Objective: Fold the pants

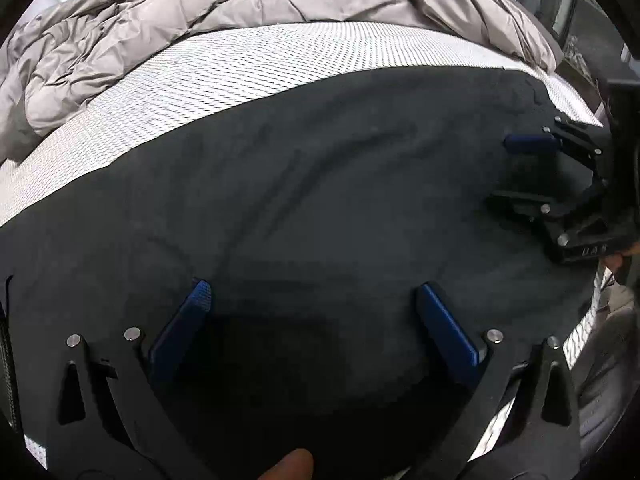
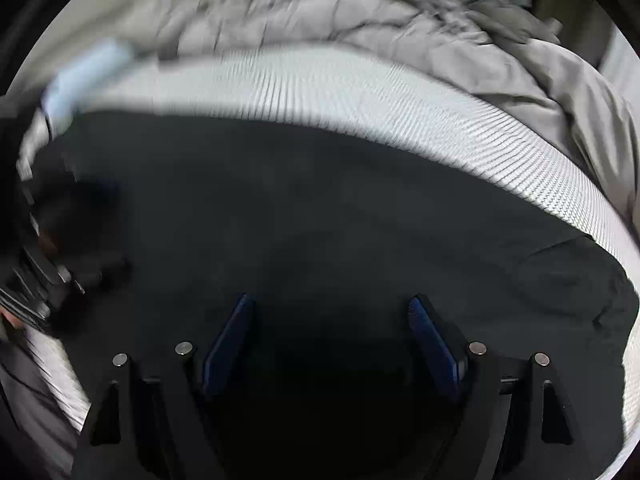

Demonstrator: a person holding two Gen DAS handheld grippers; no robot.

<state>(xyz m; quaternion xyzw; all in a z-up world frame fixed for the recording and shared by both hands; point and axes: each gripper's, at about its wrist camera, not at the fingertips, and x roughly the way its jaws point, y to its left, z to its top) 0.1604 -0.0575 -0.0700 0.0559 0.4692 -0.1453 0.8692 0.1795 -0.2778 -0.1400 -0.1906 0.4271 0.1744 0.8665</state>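
The pants [image 1: 320, 184] lie spread flat on the bed [image 1: 224, 76], a dark sheet of cloth along the near edge of the patterned mattress, with a rumpled grey duvet [image 1: 168, 12] pushed to the far side. Their long axis seems to run across the bed from left to right, though which end is the waistband I cannot tell. The left gripper [image 1: 310, 300] hangs over the left stretch of the cloth, pointing steeply down, so the fabric lies directly beneath and ahead of its blue pads [image 1: 188, 320]; its jaws stand wide apart and hold nothing. Whether the tips touch the cloth is hard to say. Further right, the right gripper [image 2: 332, 320] hovers over the other stretch, nearer the crumpled right end of the pants, likewise angled down. Its jaws are also spread, with no fabric pinched between them. Each gripper looks about equally close to its own part of the cloth, so I judge both are placed to pinch the cloth for a fold.
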